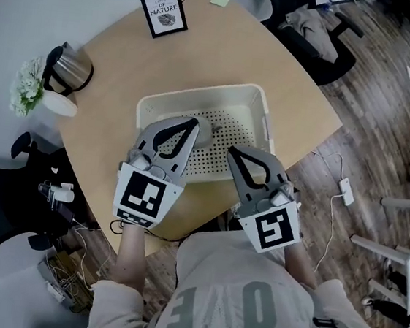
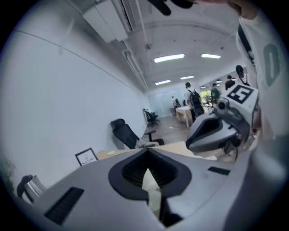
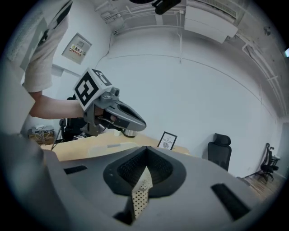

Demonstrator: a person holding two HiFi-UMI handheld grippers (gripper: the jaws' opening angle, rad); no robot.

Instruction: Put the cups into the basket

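Light wood table (image 1: 165, 59) with a cream perforated basket (image 1: 198, 93) sitting around the middle, a bit toward the near edge. Both grippers hang over the near half of the basket, side by side but not touching each other. The left gripper (image 1: 193, 122) has its jaws pressed together at the tips with nothing pinched. Same deal with the right gripper (image 1: 232, 149): jaws closed tip to tip and empty, with just the holey basket floor showing through the slit in its own view.

The only thing that might be a cup is a greyish rounded shape (image 1: 207, 132) lying inside the basket, right next to the left gripper's tip. Too blurry to be sure, honestly.

Far side of the table has a framed sign (image 1: 164, 12) and a yellow sticky note (image 1: 220, 1). Far left there's a metal jug (image 1: 72, 67) beside white flowers (image 1: 26, 88).
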